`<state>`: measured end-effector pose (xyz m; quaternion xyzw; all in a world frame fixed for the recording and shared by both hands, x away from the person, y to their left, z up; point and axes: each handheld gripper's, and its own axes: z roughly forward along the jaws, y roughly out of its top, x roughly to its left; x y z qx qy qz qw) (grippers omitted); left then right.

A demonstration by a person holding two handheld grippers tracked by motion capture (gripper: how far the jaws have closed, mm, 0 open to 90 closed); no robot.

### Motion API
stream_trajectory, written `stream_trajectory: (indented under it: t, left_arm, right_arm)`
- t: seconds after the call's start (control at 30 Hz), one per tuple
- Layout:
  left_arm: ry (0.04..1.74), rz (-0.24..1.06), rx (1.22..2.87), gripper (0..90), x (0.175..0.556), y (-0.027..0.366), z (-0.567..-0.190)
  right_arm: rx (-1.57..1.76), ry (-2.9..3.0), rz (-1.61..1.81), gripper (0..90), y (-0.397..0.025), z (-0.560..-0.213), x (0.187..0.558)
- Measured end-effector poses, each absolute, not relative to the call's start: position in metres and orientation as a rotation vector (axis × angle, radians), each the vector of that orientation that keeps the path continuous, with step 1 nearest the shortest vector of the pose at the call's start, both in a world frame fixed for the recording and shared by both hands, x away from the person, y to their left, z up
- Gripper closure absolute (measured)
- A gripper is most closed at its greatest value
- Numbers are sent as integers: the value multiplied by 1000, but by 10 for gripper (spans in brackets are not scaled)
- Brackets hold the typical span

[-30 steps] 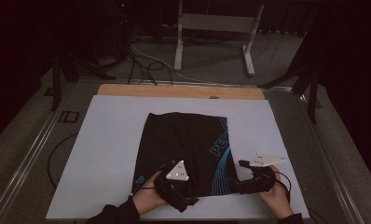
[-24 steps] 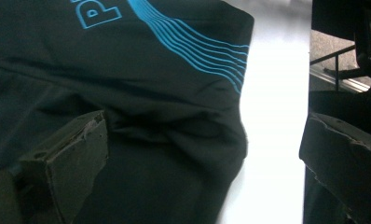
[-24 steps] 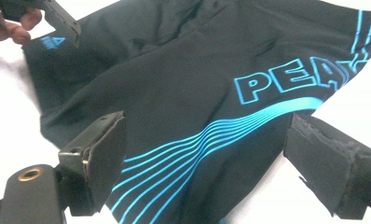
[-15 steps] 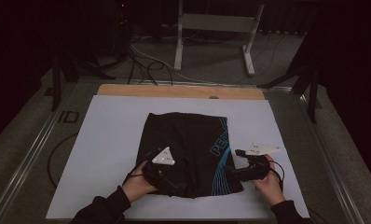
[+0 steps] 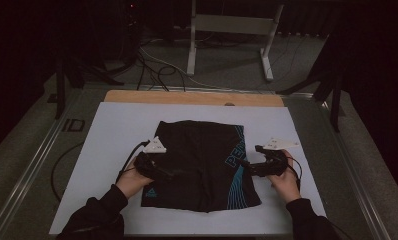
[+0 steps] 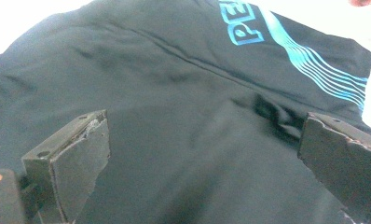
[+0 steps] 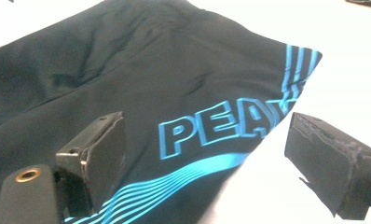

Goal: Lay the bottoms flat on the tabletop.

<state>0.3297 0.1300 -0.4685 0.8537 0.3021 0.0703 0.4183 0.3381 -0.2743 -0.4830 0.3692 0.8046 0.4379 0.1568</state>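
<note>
Shorts (image 5: 199, 165) lie flat on white sheet (image 5: 112, 130), mid-table. Left gripper (image 5: 169, 175) over the shorts' left half, jaws spread wide, nothing between them but fabric below. Right gripper (image 5: 244, 164) at the right edge by the blue lettering (image 7: 221, 126), jaws wide apart, empty.

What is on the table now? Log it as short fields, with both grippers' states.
item: black shorts with blue stripes and lettering, lying flat
surface: white sheet on the table
left gripper: open, over the shorts' left part
right gripper: open, at the shorts' right edge by the lettering
held: nothing gripped
</note>
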Motion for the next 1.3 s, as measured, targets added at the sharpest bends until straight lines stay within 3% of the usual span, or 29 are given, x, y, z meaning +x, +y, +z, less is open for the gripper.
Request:
stream_trajectory:
  t: [0.87,0.97,1.13,1.3]
  left_arm:
    - [1043,375,2070,45,425,167,-481]
    - [1111,312,2054,44,439,170,-485]
    - [1191,293,2080,81,460,170,-498]
    - [1244,263,2054,161,472,168,-511]
  right_arm:
    - [1339,2180,1266,143,-277,-495,421]
    - [1419,2175,1266,159,-277,-496,433]
    - [1516,2139,1202,292,-274,-501,448]
    - [1564,2171,1168,358,-272,-514,460]
